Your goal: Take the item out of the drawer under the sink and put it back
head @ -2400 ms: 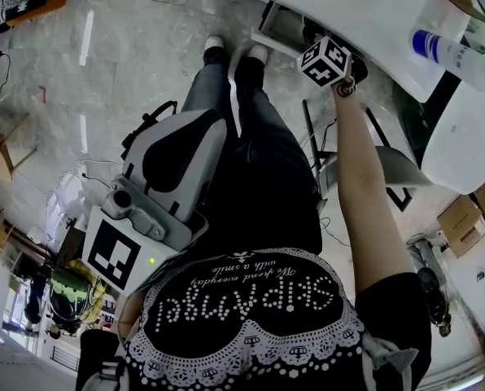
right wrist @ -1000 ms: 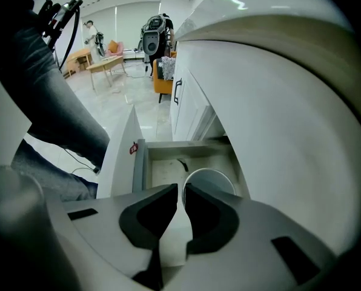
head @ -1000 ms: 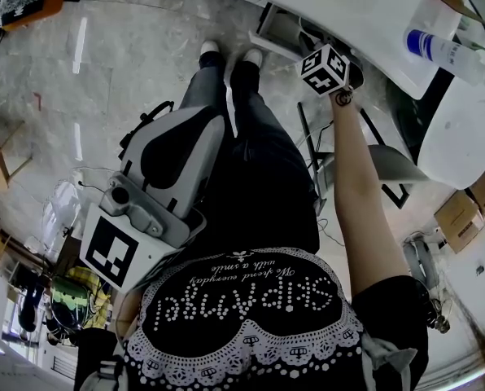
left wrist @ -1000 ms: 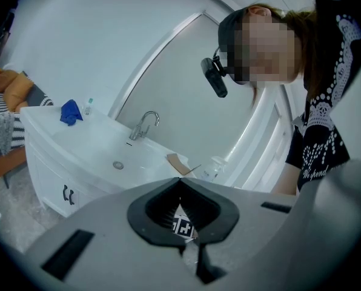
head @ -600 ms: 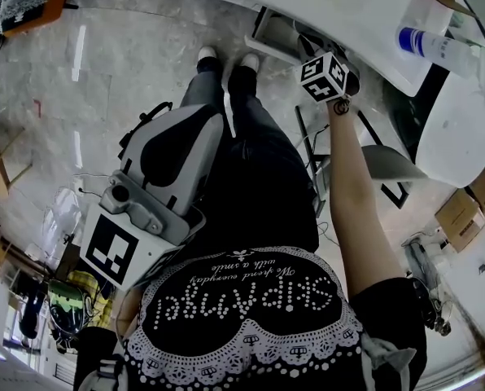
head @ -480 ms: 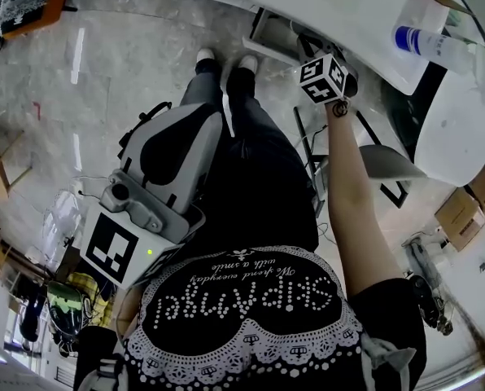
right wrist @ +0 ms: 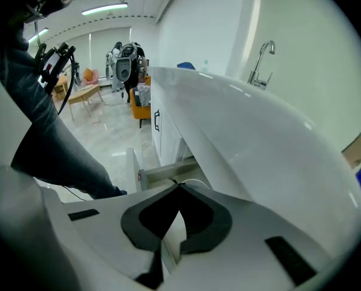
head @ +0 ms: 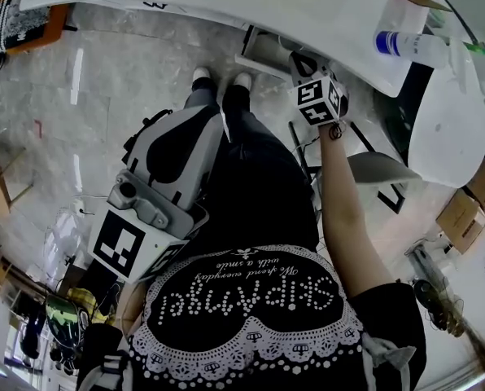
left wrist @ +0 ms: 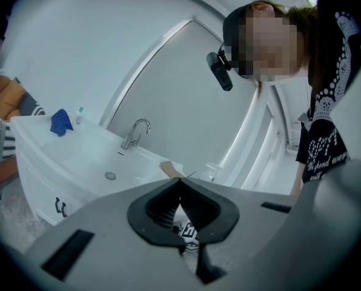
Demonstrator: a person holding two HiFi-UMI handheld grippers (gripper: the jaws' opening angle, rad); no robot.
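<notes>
R hand-held gripper higher, closed

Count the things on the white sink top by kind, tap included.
Crumpled blue cloth: 1
Plastic bottles: 2, a small clear bottle and a blue-labelled bottle
Brown cardboard box: 1
Chrome tap: 1
Total: 5 that show clearly
</notes>
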